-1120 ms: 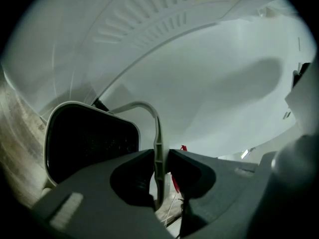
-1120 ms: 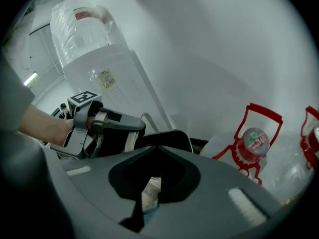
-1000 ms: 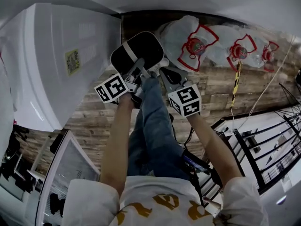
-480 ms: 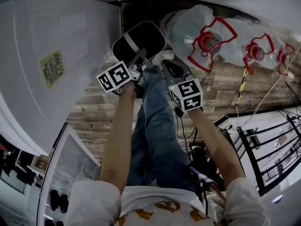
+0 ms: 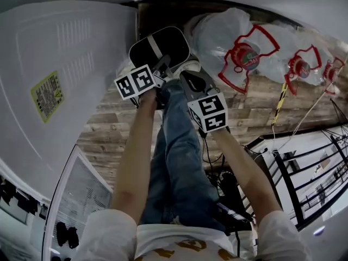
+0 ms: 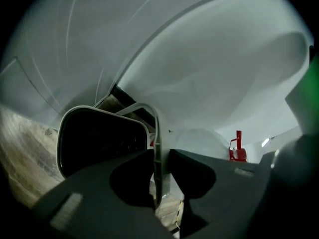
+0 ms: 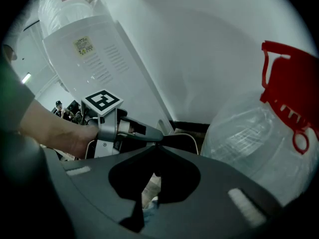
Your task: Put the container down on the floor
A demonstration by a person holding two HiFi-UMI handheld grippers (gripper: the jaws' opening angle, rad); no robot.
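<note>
The container (image 5: 157,44) is a black bin with a pale rim and a thin pale handle (image 6: 158,133). It sits just beyond my knees, over the wooden floor (image 5: 114,129). Whether it rests on the floor I cannot tell. My left gripper (image 5: 162,66) is shut on that handle, which runs upright between the two pads (image 6: 130,176) in the left gripper view, with the bin's dark mouth (image 6: 97,141) to the left. Beside it on the right, my right gripper (image 5: 185,76) is shut with nothing in it. In the right gripper view its tips (image 7: 158,146) meet and the left gripper (image 7: 149,133) shows just beyond.
A tall white appliance (image 5: 60,86) stands close on the left of the bin. Large clear water bottles with red handles (image 5: 244,50) lie along the wall to the right. A black wire rack (image 5: 304,173) and cables are at the right. A white cabinet (image 5: 76,200) is near my left side.
The left gripper still holds the bin's handle and has shifted only slightly. The right gripper has drawn a little left and nearer. The view has tilted, so the white appliance fills more of the left.
</note>
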